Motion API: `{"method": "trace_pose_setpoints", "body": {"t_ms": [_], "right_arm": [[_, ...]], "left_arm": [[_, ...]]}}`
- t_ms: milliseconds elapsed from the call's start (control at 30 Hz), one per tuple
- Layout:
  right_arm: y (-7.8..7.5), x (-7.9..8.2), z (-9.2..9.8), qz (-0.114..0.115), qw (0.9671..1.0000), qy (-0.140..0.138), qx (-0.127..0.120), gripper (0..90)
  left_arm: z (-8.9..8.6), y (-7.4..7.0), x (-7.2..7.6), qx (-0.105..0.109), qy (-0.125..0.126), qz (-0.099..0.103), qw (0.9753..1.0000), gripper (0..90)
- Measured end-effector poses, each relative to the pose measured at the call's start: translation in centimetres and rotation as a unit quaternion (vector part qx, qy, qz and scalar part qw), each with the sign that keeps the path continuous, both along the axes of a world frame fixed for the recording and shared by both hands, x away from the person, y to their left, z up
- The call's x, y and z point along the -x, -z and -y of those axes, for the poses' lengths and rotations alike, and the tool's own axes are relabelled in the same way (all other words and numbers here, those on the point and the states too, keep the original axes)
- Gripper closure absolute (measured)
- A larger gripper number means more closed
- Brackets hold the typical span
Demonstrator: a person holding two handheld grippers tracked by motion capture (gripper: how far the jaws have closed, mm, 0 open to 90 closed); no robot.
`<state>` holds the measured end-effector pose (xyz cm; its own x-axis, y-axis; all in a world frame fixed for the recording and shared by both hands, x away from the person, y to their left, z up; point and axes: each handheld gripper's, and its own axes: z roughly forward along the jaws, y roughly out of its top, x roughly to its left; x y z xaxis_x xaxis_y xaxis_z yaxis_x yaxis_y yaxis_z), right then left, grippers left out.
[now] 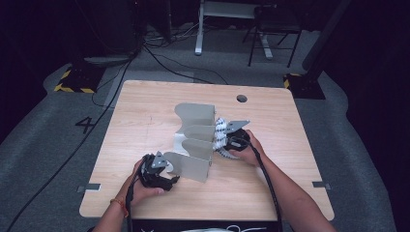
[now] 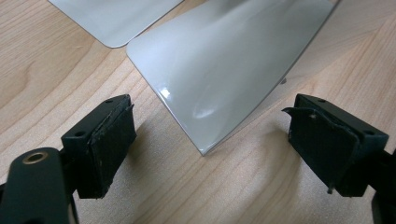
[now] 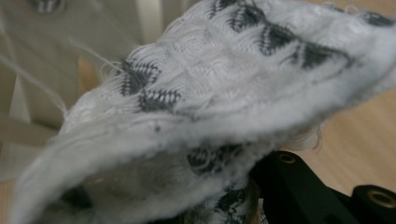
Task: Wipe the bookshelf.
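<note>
Nearest the person, the left claw (image 1: 167,170) rests low over the wooden bench (image 1: 145,111) at the near-left end of a grey metal divider rack (image 1: 196,140). Its jaws are spread wide and grip nothing. In the left gripper view the rounded corner of one glossy grey divider plate (image 2: 224,70) lies between the two black pads (image 2: 109,144), touching neither, with a second plate edge (image 2: 116,18) farther back. Beyond it, on the rack's right side, the right claw (image 1: 228,141) pinches a white cloth with a black woven pattern (image 1: 221,135) — the cloth sits against the rack's right edge, about halfway along it. In the right gripper view the cloth (image 3: 224,93) drapes over the jaws and hides their tips, with a pale rack wall (image 3: 42,60) blurred behind. At the far edge of the bench is a round cable hole (image 1: 241,98).
</note>
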<state>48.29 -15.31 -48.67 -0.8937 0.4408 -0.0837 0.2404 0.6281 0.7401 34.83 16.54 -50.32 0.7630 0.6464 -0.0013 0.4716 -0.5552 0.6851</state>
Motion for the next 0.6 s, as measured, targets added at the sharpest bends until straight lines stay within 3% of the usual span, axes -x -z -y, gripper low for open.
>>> {"method": "trace_pose_setpoints", "body": {"t_ms": [100,167,333,467,600], "right_arm": [[-1.0,-0.3,0.4,0.021,0.9993,0.011,-0.028,75.2],[-1.8,-0.5,0.6,0.021,0.9987,0.016,-0.044,75.2],[-4.9,-0.8,0.8,0.057,0.9945,0.017,-0.087,75.1],[-5.5,-0.4,0.5,0.060,0.9949,0.001,-0.081,75.7],[-5.0,0.4,0.7,0.043,0.9953,-0.028,-0.082,75.8]], "left_arm": [[0.0,0.0,0.0,-0.001,0.000,0.001,1.0000,14.8],[0.0,0.0,0.0,0.000,0.000,-0.001,1.0000,14.8],[0.0,0.0,0.0,-0.001,0.000,0.000,1.0000,14.8],[-0.1,0.0,-0.1,0.004,-0.019,-0.003,0.9998,15.0],[-0.2,0.0,-0.1,0.001,-0.025,-0.008,0.9997,13.8]]}}
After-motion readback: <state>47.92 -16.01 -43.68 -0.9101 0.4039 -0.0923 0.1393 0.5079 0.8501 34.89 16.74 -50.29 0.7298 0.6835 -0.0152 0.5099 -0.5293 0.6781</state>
